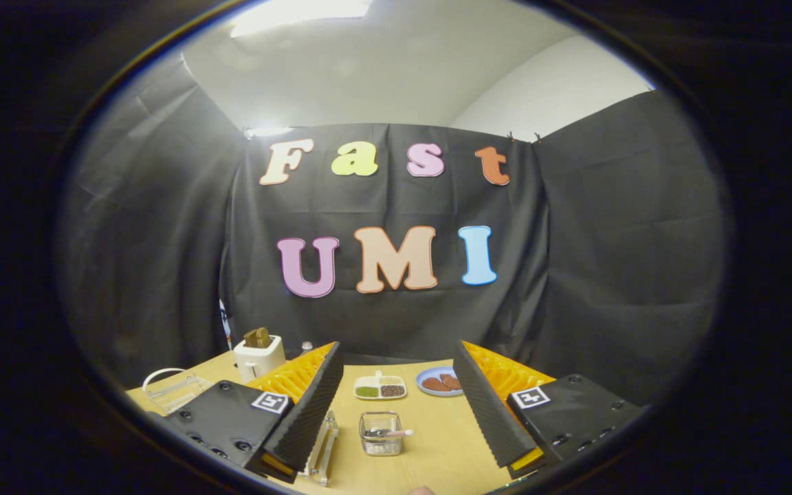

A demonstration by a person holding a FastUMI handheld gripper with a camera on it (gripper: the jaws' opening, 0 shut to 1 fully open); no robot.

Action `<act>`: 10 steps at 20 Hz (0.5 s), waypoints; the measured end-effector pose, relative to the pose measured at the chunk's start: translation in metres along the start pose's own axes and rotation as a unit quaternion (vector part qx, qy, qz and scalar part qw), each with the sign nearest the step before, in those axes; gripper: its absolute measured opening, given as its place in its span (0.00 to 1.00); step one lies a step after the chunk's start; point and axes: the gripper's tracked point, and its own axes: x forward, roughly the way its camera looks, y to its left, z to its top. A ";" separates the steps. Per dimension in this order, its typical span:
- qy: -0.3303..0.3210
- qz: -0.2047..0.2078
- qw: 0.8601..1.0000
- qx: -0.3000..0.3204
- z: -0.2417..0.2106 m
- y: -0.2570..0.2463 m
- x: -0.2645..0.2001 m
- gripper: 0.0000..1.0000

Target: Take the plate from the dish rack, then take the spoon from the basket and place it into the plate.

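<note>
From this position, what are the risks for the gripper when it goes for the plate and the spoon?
1. The gripper is open and holds nothing; the clear dish rack sits right beside one finger, so a careless move might knock it.
2. The spoon lies low inside the small wire basket between the fingers; closing on it may catch the basket wall and drag the light basket.

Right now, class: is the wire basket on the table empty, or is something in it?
Not empty. A spoon lies in the basket, its handle over the rim. The open tool holds nothing.
</note>
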 end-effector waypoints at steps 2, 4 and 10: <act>0.015 -0.009 1.000 -0.004 -0.006 -0.001 0.002 1.00; 0.020 -0.012 1.000 -0.008 -0.005 0.005 0.004 1.00; 0.016 -0.039 0.999 -0.028 -0.003 0.022 0.013 1.00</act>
